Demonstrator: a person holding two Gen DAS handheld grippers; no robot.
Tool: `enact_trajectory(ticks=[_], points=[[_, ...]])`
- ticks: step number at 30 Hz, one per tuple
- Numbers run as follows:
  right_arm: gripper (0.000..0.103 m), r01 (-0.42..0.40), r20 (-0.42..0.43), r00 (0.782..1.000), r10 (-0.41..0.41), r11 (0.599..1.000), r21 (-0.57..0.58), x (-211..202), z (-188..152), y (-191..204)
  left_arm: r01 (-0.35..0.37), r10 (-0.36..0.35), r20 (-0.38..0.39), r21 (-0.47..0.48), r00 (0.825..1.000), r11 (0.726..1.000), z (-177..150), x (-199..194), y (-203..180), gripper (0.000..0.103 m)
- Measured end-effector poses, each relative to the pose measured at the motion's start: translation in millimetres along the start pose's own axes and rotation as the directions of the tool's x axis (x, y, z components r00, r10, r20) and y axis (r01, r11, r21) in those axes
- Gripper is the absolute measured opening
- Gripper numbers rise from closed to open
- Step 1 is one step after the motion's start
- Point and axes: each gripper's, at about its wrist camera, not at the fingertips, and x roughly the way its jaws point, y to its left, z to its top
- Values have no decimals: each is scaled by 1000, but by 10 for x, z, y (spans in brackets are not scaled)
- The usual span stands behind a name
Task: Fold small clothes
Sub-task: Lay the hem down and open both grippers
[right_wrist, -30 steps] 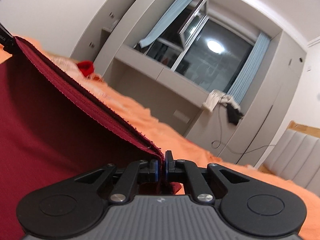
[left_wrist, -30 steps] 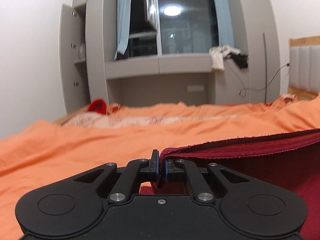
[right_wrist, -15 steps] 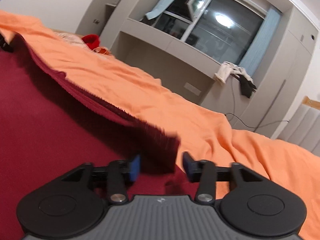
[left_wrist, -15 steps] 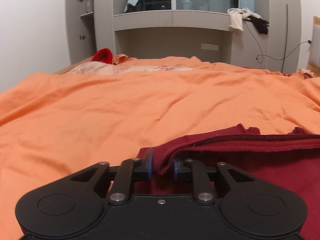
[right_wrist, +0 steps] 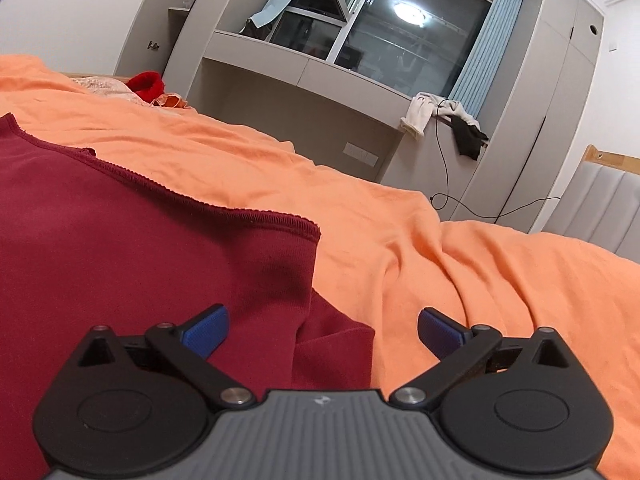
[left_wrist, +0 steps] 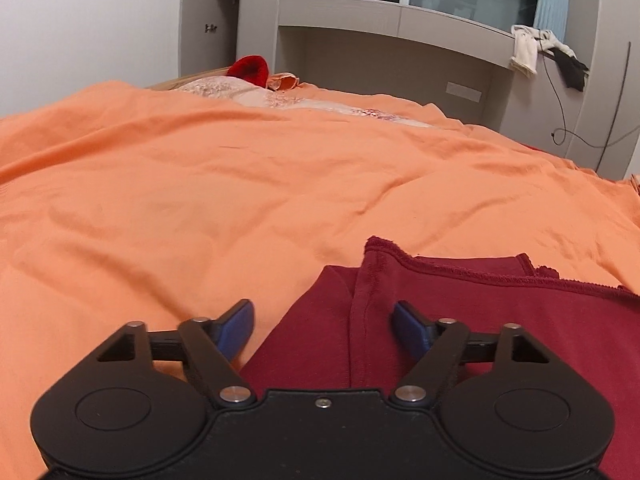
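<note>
Orange bedsheet (left_wrist: 200, 200) carries the dark red garment (right_wrist: 120, 240), folded over near both wide-open, empty grippers, left gripper (left_wrist: 324, 326) and right gripper (right_wrist: 322, 328), whose fingers could, I judge, snag the loose top layer and undo it.

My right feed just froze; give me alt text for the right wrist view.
The open right claw hovers over the corner of a dark red knit garment lying on a rumpled orange bedsheet, gripping nothing. Behind are grey built-in cabinets.
</note>
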Motion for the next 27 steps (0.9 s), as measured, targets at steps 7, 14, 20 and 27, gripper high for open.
enact_trajectory(ticks=[7,14,20,27], points=[[103,-1,-6,1000,1,1000,-8,18,-16,35,-13,13,-10,-15,1000,1000,-4,27,7,91],[103,0,-8,1000,-1,1000,-14,34,-32,58,-23,23,-17,-17,1000,1000,8,59,-11,97],[103,3,-9,1000,-3,1000,-20,34,-33,71,-28,28,-18,-16,999,999,3,64,-20,98],[103,5,-9,1000,-6,1000,-25,30,-31,71,-30,30,-19,-15,999,999,-1,69,-17,100]])
